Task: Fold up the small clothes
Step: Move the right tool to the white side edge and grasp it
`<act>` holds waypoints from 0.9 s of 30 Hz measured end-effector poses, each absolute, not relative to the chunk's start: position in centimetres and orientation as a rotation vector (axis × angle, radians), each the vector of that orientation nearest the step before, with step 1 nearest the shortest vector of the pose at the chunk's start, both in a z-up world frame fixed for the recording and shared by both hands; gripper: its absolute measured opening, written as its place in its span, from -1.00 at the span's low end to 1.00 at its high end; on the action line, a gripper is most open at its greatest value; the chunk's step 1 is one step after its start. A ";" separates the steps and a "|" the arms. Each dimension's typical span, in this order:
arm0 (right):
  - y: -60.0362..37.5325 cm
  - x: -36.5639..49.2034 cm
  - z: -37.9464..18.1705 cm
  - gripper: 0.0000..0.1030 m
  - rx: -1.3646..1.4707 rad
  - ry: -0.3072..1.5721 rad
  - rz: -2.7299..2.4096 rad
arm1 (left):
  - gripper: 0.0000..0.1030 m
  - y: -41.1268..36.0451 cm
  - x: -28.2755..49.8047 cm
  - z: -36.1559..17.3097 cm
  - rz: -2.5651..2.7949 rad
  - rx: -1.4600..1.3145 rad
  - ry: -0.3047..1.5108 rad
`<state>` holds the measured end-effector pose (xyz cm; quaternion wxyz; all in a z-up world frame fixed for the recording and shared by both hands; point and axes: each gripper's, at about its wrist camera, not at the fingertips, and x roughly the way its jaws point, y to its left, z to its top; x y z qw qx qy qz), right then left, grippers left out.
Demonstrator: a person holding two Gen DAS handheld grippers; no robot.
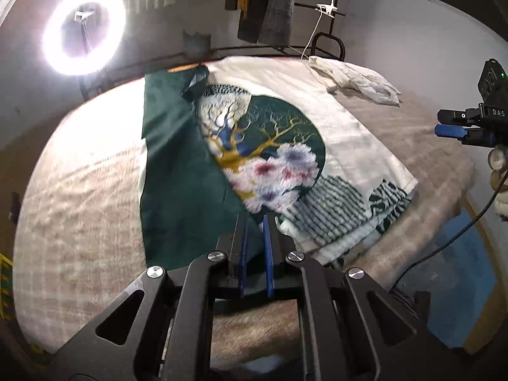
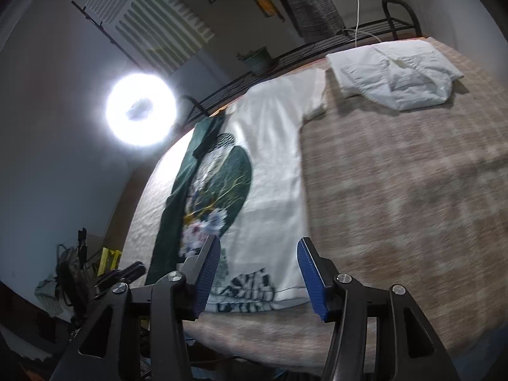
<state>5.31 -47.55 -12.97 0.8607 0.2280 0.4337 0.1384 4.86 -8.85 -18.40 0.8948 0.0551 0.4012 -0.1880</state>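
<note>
A white T-shirt [image 1: 317, 108] with a round green tree-and-flower print lies flat on the bed; its left side is folded over, showing a dark green panel [image 1: 177, 174]. My left gripper [image 1: 255, 219] is shut on the folded green edge near the hem. My right gripper [image 2: 258, 247] is open and empty, hovering above the shirt's hem [image 2: 254, 295]; it also shows at the right edge of the left wrist view [image 1: 451, 123]. The shirt shows in the right wrist view [image 2: 273, 158] too.
A folded white garment [image 2: 397, 73] lies at the far corner of the plaid bedcover [image 2: 397, 190]. A bright ring light [image 1: 83, 30] stands to the left. A metal bed rail [image 2: 285, 54] and hanging clothes [image 1: 273, 3] are behind. Bags [image 2: 70, 279] sit on the floor at left.
</note>
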 end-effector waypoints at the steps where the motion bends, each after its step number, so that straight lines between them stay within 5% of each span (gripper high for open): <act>1: -48.2 5.4 -12.8 0.06 0.465 0.906 0.279 | -0.86 -9.7 5.0 -18.4 -0.401 0.115 0.827; 8: -52.4 7.4 -11.8 0.31 0.341 0.902 0.239 | -0.80 -18.5 5.8 -19.0 -0.549 0.141 0.847; 13: -54.5 9.5 -12.1 0.33 0.325 0.934 0.282 | 0.03 -25.7 5.2 -20.0 -0.676 0.205 0.849; 22: -56.7 14.8 -14.9 0.34 0.407 0.991 0.314 | 0.06 -33.3 5.5 -22.9 -0.707 0.321 0.916; 24: -56.6 16.4 -15.7 0.35 0.443 0.996 0.327 | -0.07 -33.4 6.1 -23.4 -0.678 0.311 0.935; 26: -56.3 18.3 -16.7 0.36 0.478 1.002 0.339 | -0.88 -33.0 6.6 -23.3 -0.646 0.288 0.932; 27: -56.1 19.5 -17.3 0.36 0.506 1.006 0.349 | -0.91 -32.6 7.0 -23.2 -0.643 0.265 0.948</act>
